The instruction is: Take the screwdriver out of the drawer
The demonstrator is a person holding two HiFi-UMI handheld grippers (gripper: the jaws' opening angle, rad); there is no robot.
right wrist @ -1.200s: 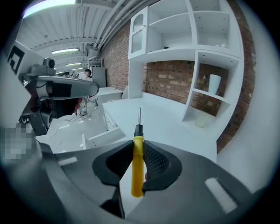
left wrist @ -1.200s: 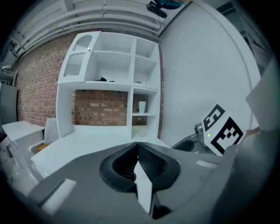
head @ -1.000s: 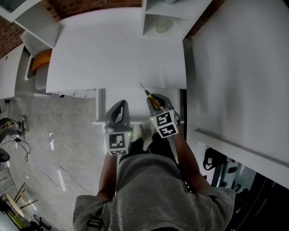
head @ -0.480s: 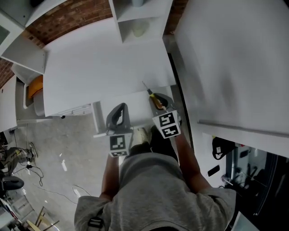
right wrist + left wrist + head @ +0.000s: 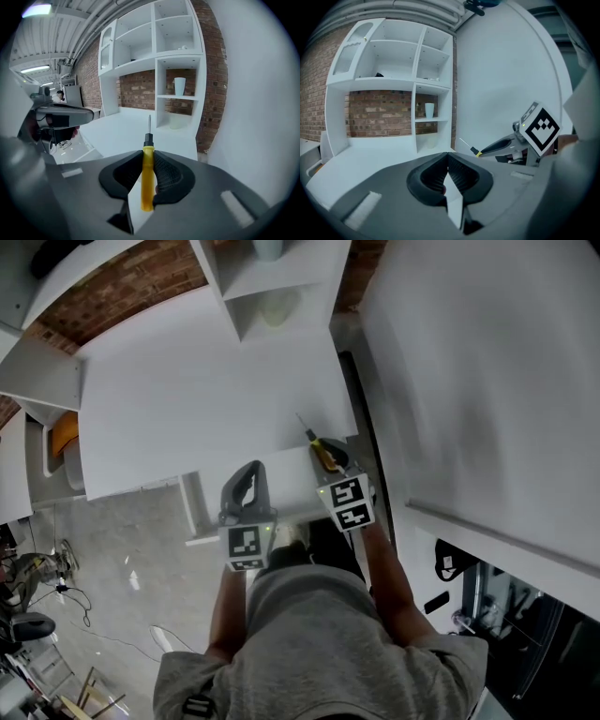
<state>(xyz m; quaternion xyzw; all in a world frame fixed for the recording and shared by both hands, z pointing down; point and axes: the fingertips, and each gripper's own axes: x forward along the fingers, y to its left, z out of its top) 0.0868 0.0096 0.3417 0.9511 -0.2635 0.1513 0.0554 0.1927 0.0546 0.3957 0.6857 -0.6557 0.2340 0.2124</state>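
Observation:
The screwdriver [image 5: 147, 180] has a yellow handle, a black collar and a thin metal shaft. My right gripper [image 5: 146, 159] is shut on the handle, with the shaft pointing forward. In the head view the right gripper [image 5: 325, 452] holds the screwdriver [image 5: 316, 442] with its tip over the front edge of the white tabletop [image 5: 187, 399]. The left gripper [image 5: 247, 472] hangs beside it on the left, over the pulled-out white drawer [image 5: 199, 512]. Its jaws are shut with nothing between them, as the left gripper view shows [image 5: 447, 169]. That view also shows the right gripper [image 5: 499, 146] at the right.
White cubby shelves [image 5: 176, 70] stand at the back of the tabletop against a brick wall [image 5: 379, 115], with a white cup [image 5: 179, 86] in one cubby. A tall white panel [image 5: 487, 381] rises at the right. Grey floor [image 5: 103, 559] with cables lies at the left.
Both grippers have moved together toward the tabletop, the right one keeping its hold on the screwdriver. The head view has swung, so the desk sits more to the left.

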